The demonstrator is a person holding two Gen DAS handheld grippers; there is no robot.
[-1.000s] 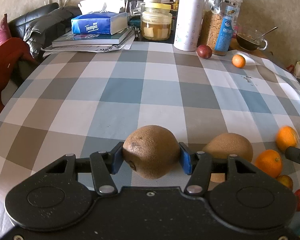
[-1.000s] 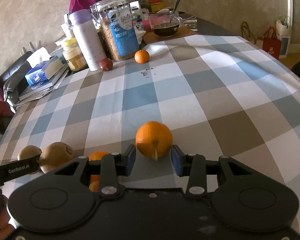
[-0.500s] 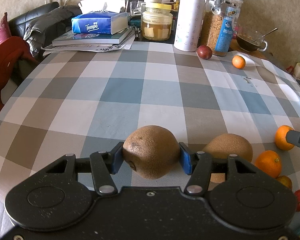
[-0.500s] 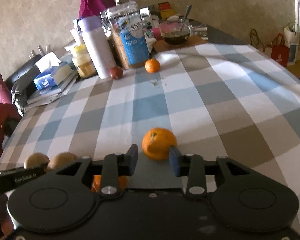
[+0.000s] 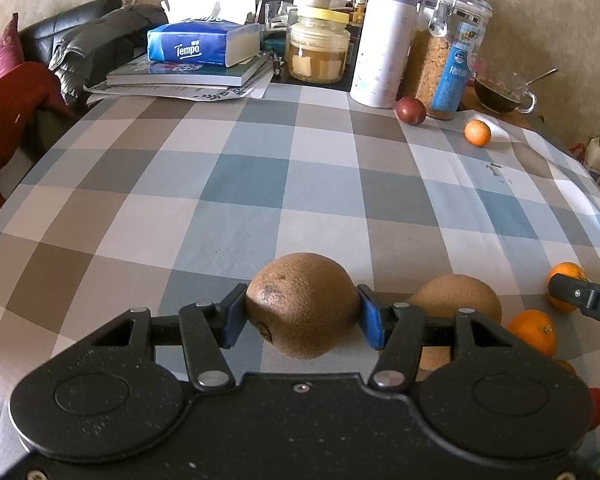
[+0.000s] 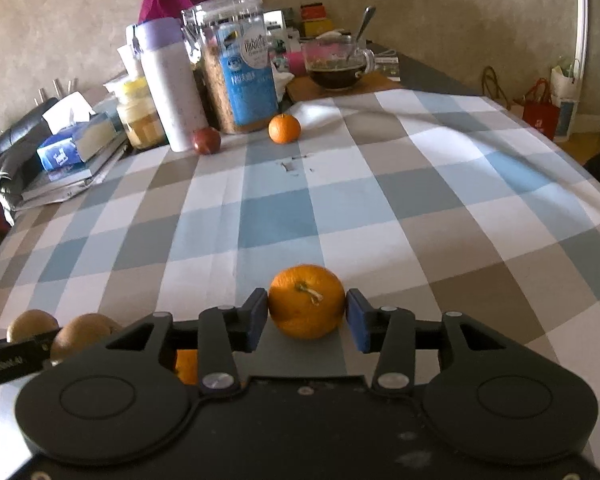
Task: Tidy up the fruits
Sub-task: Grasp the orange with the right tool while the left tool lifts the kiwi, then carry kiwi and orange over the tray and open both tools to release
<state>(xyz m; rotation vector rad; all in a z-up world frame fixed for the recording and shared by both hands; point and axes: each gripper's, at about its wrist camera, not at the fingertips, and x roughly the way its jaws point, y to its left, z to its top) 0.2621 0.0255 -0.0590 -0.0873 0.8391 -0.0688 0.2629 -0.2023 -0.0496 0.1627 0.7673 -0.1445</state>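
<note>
- The surface (image 5: 220,184) wears a checked cloth of grey, tan, blue and white squares; it fills both views and is sunlit at its far right corner.
- Along the far edge stand a white bottle (image 5: 382,36) with a lilac cap, a clear cereal jar (image 5: 444,52) with a blue label, a yellow-lidded glass jar (image 5: 318,50), a blue tissue pack (image 5: 200,42) on a stack of books (image 5: 184,74), and a glass cup (image 6: 336,62) of dark drink with a spoon in it.
- Behind the surface is a beige textured wall; a dark sofa (image 5: 80,36) with clothes on it sits at the left, and shopping bags (image 6: 552,104) stand on the floor at the right.
- A dark red fruit (image 5: 411,110) and a small orange (image 5: 477,133) lie near the cereal jar, apart from each other.
- The left hand-held gripper (image 5: 302,314) clamps a kiwi (image 5: 302,306) between its blue pads; the kiwi's long axis runs across from pad to pad, one end tilted down toward the camera.
- A second kiwi (image 5: 456,300) rests on the cloth just right of it, with two more oranges (image 5: 534,330) beyond.
- The right hand-held gripper (image 6: 306,314) has just been opening; an orange (image 6: 306,300) sits on the cloth between its jaws, stem facing up and toward the camera, with a slight gap at the right pad, so it is let go.
</note>
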